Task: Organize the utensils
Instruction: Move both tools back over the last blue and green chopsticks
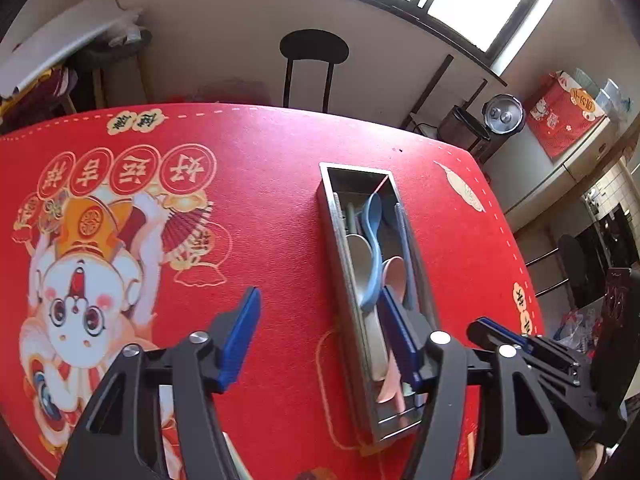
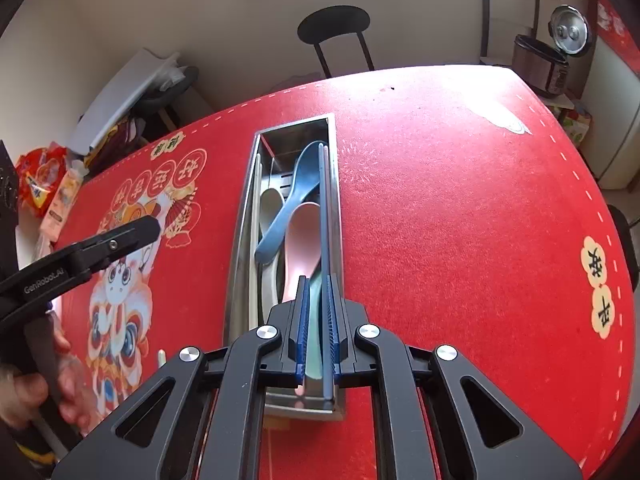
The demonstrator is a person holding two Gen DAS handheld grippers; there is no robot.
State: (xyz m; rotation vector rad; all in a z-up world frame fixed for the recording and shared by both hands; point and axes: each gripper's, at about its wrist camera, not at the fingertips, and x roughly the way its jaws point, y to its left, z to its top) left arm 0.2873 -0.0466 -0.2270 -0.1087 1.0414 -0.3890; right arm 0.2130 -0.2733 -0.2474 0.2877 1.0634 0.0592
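Observation:
A long steel tray [image 2: 294, 122] lies on the red printed tablecloth [image 2: 460, 200]. In it are a blue spoon [image 2: 288, 208], a pink spoon [image 2: 302, 240], a pale spoon [image 2: 270, 204], blue chopsticks [image 2: 323, 200] along its right wall and white chopsticks [image 2: 256, 220] along its left. My right gripper [image 2: 316, 284] hovers over the tray's near end, its jaws a narrow slit apart with nothing pressed between them. My left gripper [image 1: 322, 320] stands wide open and empty, straddling the left wall of the tray [image 1: 352, 168], right finger over the spoons.
A pale stick-like thing [image 2: 161, 358] lies on the cloth left of the tray. A black chair [image 2: 334, 24] stands behind the table and a rice cooker [image 2: 544, 60] at the back right. Snack packets [image 2: 40, 184] sit off the left edge. A hand [image 2: 24, 396] holds the left gripper.

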